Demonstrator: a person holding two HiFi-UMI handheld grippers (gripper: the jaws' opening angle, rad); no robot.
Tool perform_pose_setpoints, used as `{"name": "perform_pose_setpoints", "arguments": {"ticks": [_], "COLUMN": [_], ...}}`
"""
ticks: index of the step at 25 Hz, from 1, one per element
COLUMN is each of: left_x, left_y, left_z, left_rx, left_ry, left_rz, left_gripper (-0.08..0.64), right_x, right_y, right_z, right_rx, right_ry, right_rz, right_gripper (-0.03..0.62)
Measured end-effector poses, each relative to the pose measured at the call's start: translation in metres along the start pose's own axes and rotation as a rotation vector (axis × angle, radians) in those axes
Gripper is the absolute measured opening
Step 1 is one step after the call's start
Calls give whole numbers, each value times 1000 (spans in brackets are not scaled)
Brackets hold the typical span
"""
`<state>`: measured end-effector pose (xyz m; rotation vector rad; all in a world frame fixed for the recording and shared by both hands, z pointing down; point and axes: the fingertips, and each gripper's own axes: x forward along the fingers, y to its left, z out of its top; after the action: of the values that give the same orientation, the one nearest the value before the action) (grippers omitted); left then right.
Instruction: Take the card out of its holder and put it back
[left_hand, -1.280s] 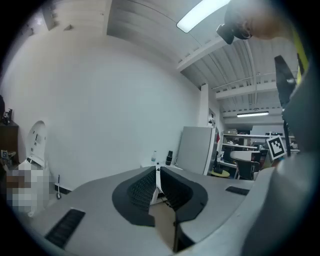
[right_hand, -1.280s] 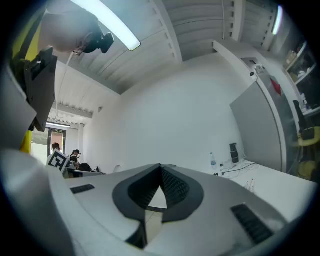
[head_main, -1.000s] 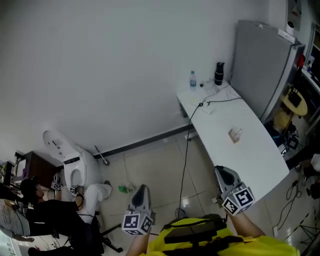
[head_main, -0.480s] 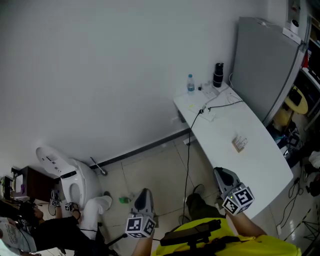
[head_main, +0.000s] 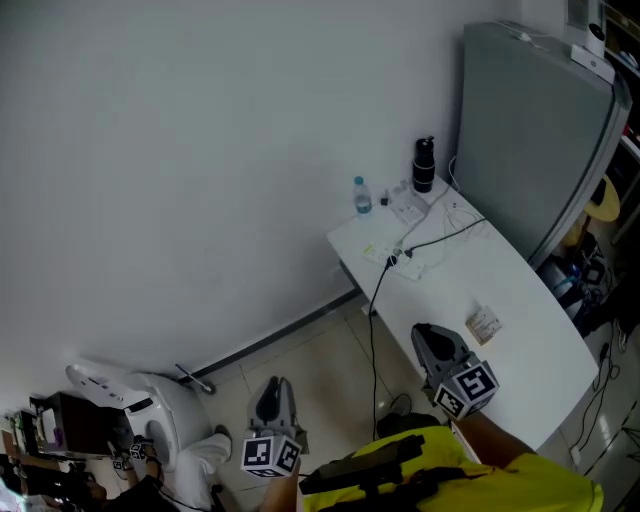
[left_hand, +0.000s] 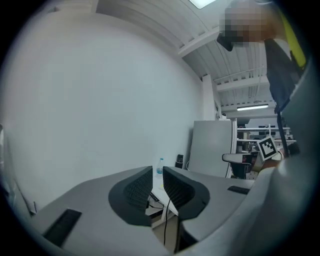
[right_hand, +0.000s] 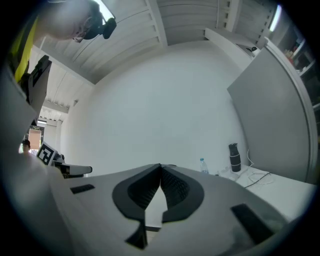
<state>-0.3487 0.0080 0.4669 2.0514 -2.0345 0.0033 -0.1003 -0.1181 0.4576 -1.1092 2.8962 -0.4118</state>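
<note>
A small card holder (head_main: 484, 324) with a card in it lies on the white table (head_main: 530, 290), in the head view. My right gripper (head_main: 425, 332) hovers at the table's near-left edge, just left of the holder, apart from it. In the right gripper view its tips (right_hand: 160, 166) meet, shut and empty. My left gripper (head_main: 272, 385) is over the floor, well left of the table. Its jaws (left_hand: 157, 170) have just been opening and show a narrow gap with nothing between them.
A water bottle (head_main: 361, 196), a black flask (head_main: 424, 165) and a power strip with cables (head_main: 405, 255) sit at the table's far end. A tall grey cabinet (head_main: 530, 130) stands behind the table. A white machine (head_main: 150, 400) stands on the floor at lower left.
Both grippers have travelled toward the table, which now sits closer and more central. The right gripper has come up beside the card holder.
</note>
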Motion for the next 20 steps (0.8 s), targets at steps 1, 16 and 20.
{"name": "perform_pose_setpoints", "arguments": {"ticks": [1,16,20], "left_x": [22,269,321], "left_y": [-4,-141,-184], "left_z": [2,11,18], "left_rx": [2,98,138], "left_ry": [8,118,133], "left_rz": [-23,-634,-863], "left_gripper": [58,58,94], "right_x": [11,-30,-37], "right_y": [-15,-140,-165], "right_z": [3,13,19], "right_rx": [-11,-19,-7], "right_ry": [-2,6,-47], "right_rz": [-14,-520,-727], "right_gripper": [6,11,11]}}
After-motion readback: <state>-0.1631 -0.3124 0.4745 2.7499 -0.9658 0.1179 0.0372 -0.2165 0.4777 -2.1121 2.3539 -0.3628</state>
